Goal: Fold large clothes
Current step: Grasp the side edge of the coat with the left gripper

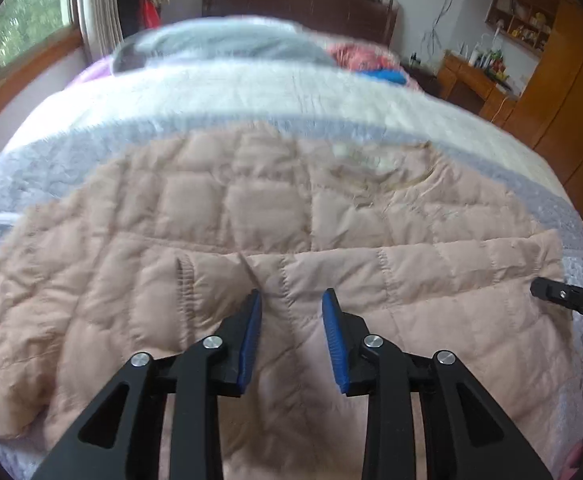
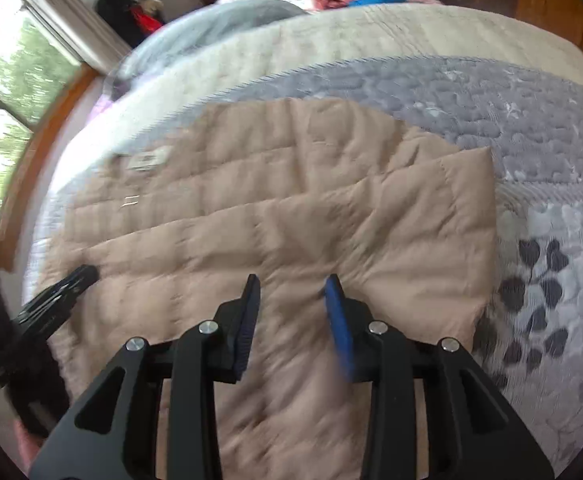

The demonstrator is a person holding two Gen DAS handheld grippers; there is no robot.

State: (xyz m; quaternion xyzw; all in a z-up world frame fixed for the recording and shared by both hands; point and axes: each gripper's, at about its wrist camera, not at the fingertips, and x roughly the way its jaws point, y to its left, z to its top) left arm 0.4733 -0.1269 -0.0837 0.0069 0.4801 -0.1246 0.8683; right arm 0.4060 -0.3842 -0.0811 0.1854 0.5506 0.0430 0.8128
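- Pink-beige quilted puffer jacket (image 1: pixel 275 216) lies spread on the bed, right under both hand-held grippers, with its lower part folded up so that a straight folded edge runs across it.
- Left gripper (image 1: pixel 292 300), black with blue ribbed pads (image 1: pixel 333 336), hangs above the folded layer of the jacket; its jaws stand a little apart with only air between them, gripping nothing.
- Right gripper (image 2: pixel 293 286), of the same black build with blue pads (image 2: pixel 337 320), hovers over the jacket's right part; its jaws are likewise parted to a narrow gap and no cloth is pinched between them.
- In the left wrist view the tip of the right gripper shows at the far right edge, beside the jacket's side; in the right wrist view the left gripper (image 2: pixel 71 280) shows at the left over the jacket.
- A small white label (image 2: pixel 147 159) sits on the jacket near its far left edge.
- Under the jacket is a grey-lilac quilted bedspread (image 2: pixel 511 120) with a dark leaf print (image 2: pixel 539 280), then a cream quilted band (image 1: pixel 251 92).
- Farther off lie a grey pillow (image 1: pixel 227 46), a red and blue heap of cloth (image 1: pixel 371 64), a dark wooden headboard (image 1: pixel 291 0), a window (image 1: pixel 23 24) at left, and orange wooden cabinets (image 1: pixel 551 80) at right.
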